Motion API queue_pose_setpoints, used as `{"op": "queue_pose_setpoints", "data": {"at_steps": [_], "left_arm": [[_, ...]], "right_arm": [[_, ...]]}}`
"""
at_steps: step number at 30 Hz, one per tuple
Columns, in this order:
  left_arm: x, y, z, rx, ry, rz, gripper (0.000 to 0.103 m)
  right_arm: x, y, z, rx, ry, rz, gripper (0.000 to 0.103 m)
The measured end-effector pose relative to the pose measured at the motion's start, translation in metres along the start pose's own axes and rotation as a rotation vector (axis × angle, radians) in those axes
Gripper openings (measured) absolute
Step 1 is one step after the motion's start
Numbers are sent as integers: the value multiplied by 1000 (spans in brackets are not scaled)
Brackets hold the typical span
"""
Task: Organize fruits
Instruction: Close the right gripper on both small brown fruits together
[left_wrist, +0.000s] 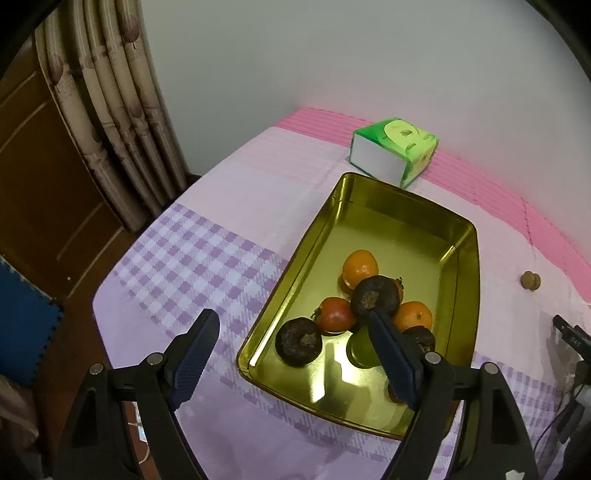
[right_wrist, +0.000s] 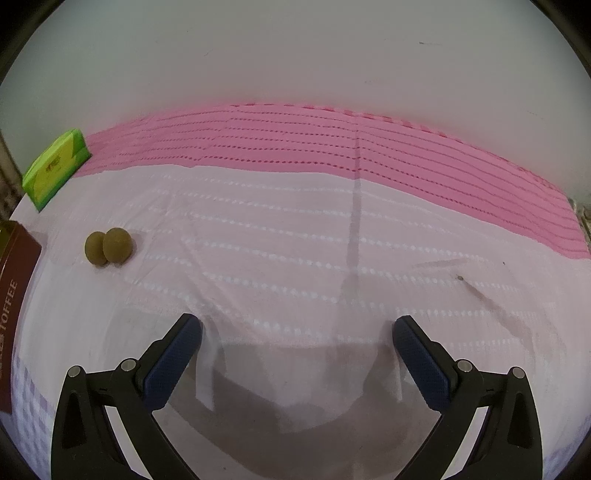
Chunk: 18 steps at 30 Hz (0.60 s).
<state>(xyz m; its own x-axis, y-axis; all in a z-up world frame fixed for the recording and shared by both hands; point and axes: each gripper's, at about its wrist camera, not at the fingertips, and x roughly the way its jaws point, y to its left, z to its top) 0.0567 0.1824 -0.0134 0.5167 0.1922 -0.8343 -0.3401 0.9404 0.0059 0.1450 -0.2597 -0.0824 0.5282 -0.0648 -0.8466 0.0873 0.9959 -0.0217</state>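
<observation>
A gold metal tray (left_wrist: 399, 206) sits on a cloth-covered table (left_wrist: 229, 206). Piled at its near end are two oranges (left_wrist: 360, 266), a red-orange fruit (left_wrist: 335, 314), two dark wrinkled fruits (left_wrist: 375, 295) and a green fruit (left_wrist: 360, 347), partly hidden. The left gripper (left_wrist: 291, 328) hangs above the tray's near left edge, jaws wide apart and empty; one blue pad (left_wrist: 391, 360) overlaps the pile in view, though contact cannot be judged. Past the tray stands a green tissue box (left_wrist: 397, 147). In the right wrist view, two olive-green fruits (right_wrist: 109, 246) lie touching on the cloth, well apart from the right gripper (right_wrist: 297, 332), which is spread wide and empty over bare cloth.
</observation>
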Motion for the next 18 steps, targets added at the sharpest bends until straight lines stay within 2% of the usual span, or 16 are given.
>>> {"op": "queue_pose_setpoints", "data": {"at_steps": [3,5,7,9,15,18], "left_arm": [[3,0,0,0,7,-3,80],[3,0,0,2,11,-2,80],[4,0,-1,6,14,4,82],[4,0,0,7,11,9,90],[2,0,0,7,3,17,91],[3,1,0,7,8,15,91]], "right_arm": [[-3,6,1,-18,-1,-23,101],[-8,19,3,-53,-13,-15,95],[-14,32,6,-73,-25,16,95],[-20,49,11,-102,-48,40,95],[-23,91,20,-137,-57,106,94],[-18,104,22,-149,-52,121,87]]}}
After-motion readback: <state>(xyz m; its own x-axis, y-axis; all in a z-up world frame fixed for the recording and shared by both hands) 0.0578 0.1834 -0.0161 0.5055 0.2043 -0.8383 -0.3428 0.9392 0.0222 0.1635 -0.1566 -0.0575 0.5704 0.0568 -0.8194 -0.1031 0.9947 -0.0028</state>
